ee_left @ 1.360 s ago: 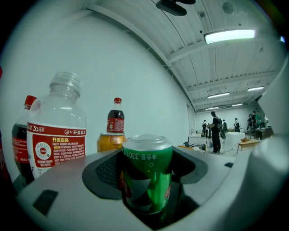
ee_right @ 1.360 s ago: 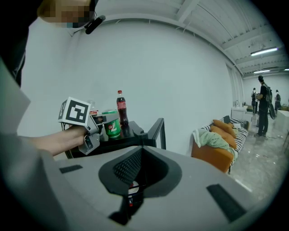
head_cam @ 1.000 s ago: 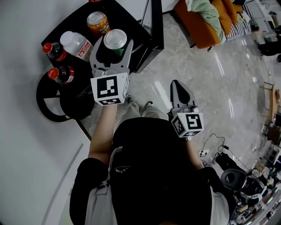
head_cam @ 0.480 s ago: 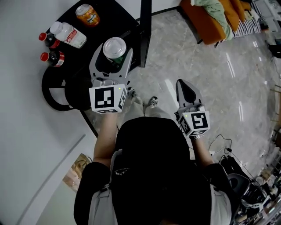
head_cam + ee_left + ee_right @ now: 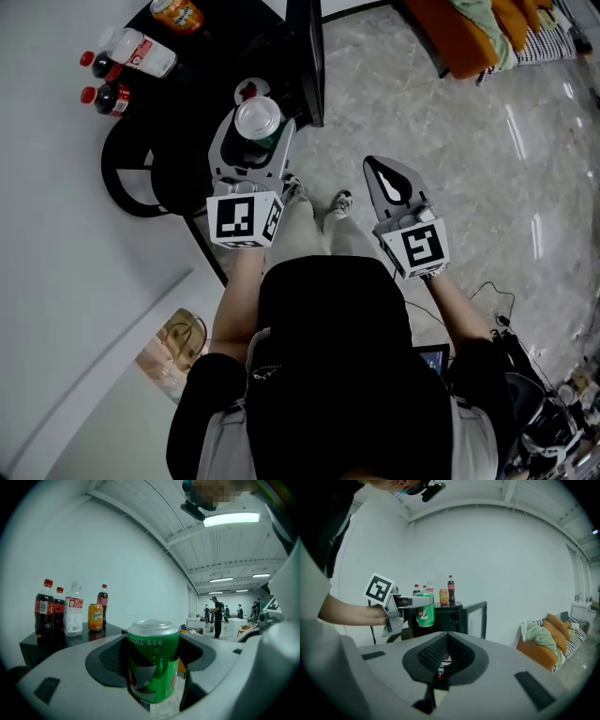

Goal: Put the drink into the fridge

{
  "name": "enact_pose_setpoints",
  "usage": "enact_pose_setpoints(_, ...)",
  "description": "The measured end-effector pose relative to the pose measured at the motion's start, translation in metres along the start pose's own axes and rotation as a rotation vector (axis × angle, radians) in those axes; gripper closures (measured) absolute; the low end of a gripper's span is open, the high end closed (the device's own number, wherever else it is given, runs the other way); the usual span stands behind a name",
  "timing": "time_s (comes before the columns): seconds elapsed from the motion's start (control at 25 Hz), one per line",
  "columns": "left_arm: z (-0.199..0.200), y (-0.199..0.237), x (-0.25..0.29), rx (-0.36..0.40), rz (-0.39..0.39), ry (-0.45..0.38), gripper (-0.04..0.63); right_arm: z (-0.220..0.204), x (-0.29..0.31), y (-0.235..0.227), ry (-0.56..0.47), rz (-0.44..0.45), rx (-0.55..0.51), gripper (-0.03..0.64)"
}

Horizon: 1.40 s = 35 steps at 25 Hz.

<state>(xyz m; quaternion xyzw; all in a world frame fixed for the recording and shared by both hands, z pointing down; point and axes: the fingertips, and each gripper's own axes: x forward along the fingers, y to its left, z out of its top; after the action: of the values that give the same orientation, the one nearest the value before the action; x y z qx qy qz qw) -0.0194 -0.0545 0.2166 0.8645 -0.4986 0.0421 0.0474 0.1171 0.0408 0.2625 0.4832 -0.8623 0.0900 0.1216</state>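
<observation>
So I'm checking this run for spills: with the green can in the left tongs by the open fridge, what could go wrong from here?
The can is pinched only at its sides by the left tongs, so a jolt might let it slip. The open door stands close beside it and could be clipped. The bottles on top of the fridge might get knocked.

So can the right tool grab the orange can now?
Probably not yet: the right tool is shut and hangs over the floor, well short of the orange can atop the black fridge.
</observation>
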Motion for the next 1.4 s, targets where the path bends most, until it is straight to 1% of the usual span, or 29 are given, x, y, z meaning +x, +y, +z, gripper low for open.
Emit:
enact_pose_setpoints(0.12,-0.018,0.001,0.005,-0.016,0.000,0.002,0.259,0.004,0.003,0.003,-0.056,-0.045,0.057,0.603)
enact_pose_setpoints(0.24,-0.039,0.009,0.017,-0.023,-0.011,0.012,0.259,-0.007,0.006,-0.002,-0.062,-0.115,0.123,0.603)
enact_pose_setpoints(0.4,-0.074,0.035,0.036,-0.028,-0.026,0.025,0.259,-0.044,0.022,-0.005,-0.015,-0.188,0.182,0.603)
enact_pose_setpoints(0.56,-0.112,0.065,0.059,-0.013,-0.067,0.028,0.259,-0.085,0.041,-0.002,0.044,-0.272,0.234,0.603)
enact_pose_setpoints(0.72,-0.153,0.095,0.081,-0.025,-0.094,0.033,0.259,-0.130,0.053,0.009,0.085,-0.368,0.281,0.603)
enact_pose_setpoints(0.88,-0.192,0.120,0.102,-0.037,-0.114,0.036,0.259,-0.172,0.070,0.026,0.127,-0.438,0.334,0.603)
enact_pose_setpoints(1.08,-0.237,0.144,0.130,-0.048,-0.103,0.036,0.259,-0.206,0.097,0.042,0.107,-0.451,0.367,0.603)
enact_pose_setpoints(1.2,-0.258,0.155,0.146,-0.054,-0.113,0.039,0.259,-0.232,0.108,0.050,0.113,-0.467,0.378,0.603)
enact_pose_setpoints(1.32,-0.274,0.164,0.162,-0.054,-0.118,0.029,0.259,-0.257,0.122,0.053,0.117,-0.473,0.384,0.603)
enact_pose_setpoints(1.4,-0.280,0.169,0.172,-0.041,-0.118,0.016,0.259,-0.269,0.128,0.054,0.131,-0.491,0.397,0.603)
